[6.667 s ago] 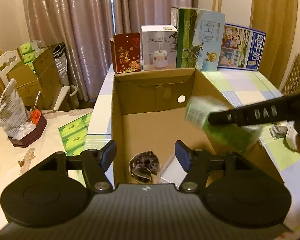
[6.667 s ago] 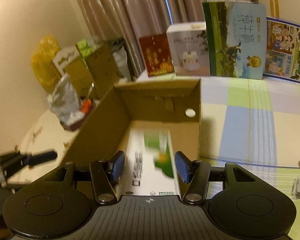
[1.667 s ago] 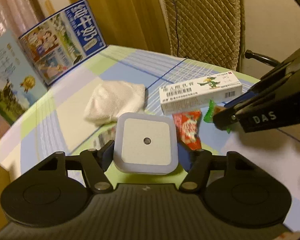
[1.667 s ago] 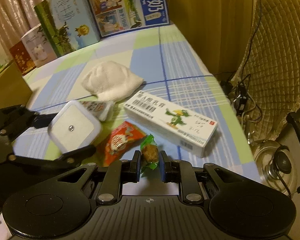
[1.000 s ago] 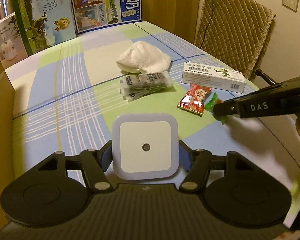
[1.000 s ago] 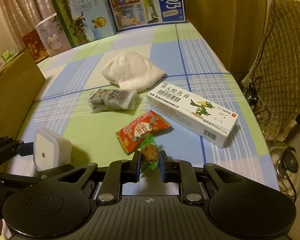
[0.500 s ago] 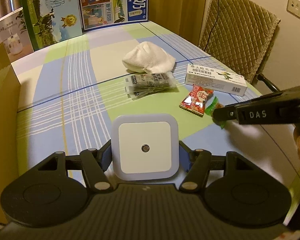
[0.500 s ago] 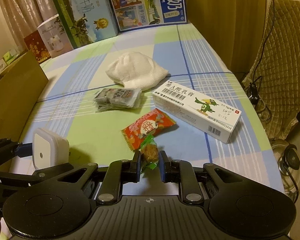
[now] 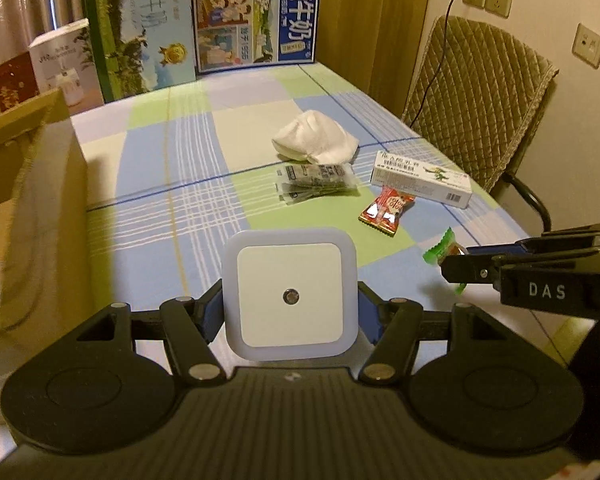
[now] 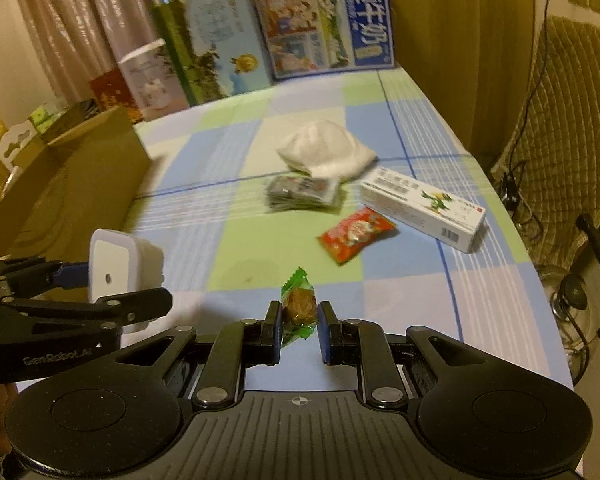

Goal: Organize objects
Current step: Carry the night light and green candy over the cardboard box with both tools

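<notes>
Above the tabletop (image 9: 188,184), left claw (image 9: 290,312) clamping the night light (image 9: 290,294) and right claw (image 10: 299,330) pinching the candy (image 10: 298,306) should travel level toward the box (image 9: 28,200).

Checked blue-green tablecloth (image 9: 188,168) — red packet (image 9: 386,210), green-wrapped candy (image 10: 298,304).

Lighting: dim, warm yellow indoor cast. Fisheye bending with dark corner vignette, both views. Right wrist view motion-blurred from 9 to 12 o'clock; left wrist view sharper.
</notes>
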Motion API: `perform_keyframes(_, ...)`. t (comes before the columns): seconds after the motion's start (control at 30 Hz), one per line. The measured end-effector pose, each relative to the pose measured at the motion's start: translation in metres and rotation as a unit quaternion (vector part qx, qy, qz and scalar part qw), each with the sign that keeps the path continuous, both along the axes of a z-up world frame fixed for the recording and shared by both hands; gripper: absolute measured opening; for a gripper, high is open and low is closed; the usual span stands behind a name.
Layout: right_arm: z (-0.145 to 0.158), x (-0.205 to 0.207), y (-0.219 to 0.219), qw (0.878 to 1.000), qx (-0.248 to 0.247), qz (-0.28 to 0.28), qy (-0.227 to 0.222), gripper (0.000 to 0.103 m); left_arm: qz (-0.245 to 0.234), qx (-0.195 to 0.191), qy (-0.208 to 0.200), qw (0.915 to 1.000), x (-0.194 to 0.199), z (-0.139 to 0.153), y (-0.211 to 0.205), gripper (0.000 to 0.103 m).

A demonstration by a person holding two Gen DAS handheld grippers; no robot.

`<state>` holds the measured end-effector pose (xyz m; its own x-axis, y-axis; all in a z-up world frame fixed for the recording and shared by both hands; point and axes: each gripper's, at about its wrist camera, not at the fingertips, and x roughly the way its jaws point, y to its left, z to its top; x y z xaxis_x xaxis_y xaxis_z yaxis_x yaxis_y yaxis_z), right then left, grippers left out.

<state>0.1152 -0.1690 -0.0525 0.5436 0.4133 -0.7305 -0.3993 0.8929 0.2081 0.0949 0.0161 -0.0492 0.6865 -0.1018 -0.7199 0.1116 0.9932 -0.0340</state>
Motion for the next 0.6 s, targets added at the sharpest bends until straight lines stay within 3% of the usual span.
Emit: perform_keyframes(0.6, 0.069, -0.058, 0.046, 0.995, 0.010, 0.066, -0.068, 0.015, 0.029, 0.010, -0.052, 0.9982, -0.074, 0.070, 0.033, 0.061)
